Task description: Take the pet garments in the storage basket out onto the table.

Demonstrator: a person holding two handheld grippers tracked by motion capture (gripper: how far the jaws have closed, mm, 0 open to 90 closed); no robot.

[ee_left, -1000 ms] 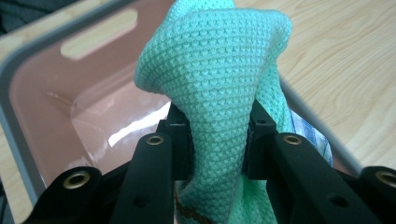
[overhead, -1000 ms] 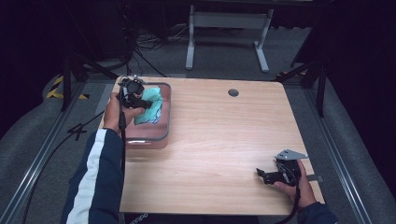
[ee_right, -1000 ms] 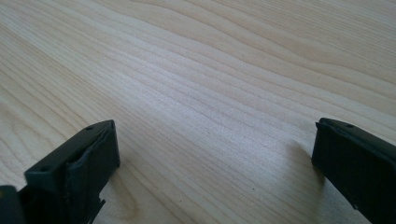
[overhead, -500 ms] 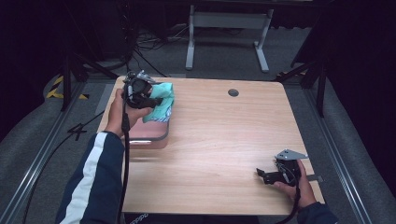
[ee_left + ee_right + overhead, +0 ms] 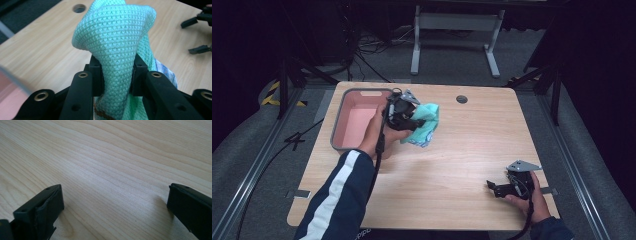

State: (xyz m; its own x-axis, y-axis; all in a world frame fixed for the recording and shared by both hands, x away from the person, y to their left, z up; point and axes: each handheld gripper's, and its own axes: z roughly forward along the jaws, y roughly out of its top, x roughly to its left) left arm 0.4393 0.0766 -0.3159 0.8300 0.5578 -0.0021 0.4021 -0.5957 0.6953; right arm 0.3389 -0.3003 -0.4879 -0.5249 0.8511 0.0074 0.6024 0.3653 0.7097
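Observation:
My left gripper (image 5: 418, 121) is shut on a teal waffle-knit cloth (image 5: 428, 131), held a little above the wooden table just right of the pink tub (image 5: 343, 120). In the left gripper view the cloth (image 5: 113, 42) bunches up between the two black jaws and hangs down below them, with a checked edge at its right side. My right gripper (image 5: 493, 188) rests on the table near the front right corner. In the right gripper view its jaws (image 5: 115, 200) stand wide apart over bare wood, with nothing between them.
The pink tub with a grey rim stands at the table's back left, its inside bare. A round cable hole (image 5: 462, 99) sits near the table's far edge. The right gripper's black fingers (image 5: 197, 48) show far off in the left gripper view. Dark floor and a metal stand (image 5: 452, 30) lie behind.
My left gripper has carried the teal cloth up out of the pink tub and to the right, over the table. The right gripper has stayed where it was.

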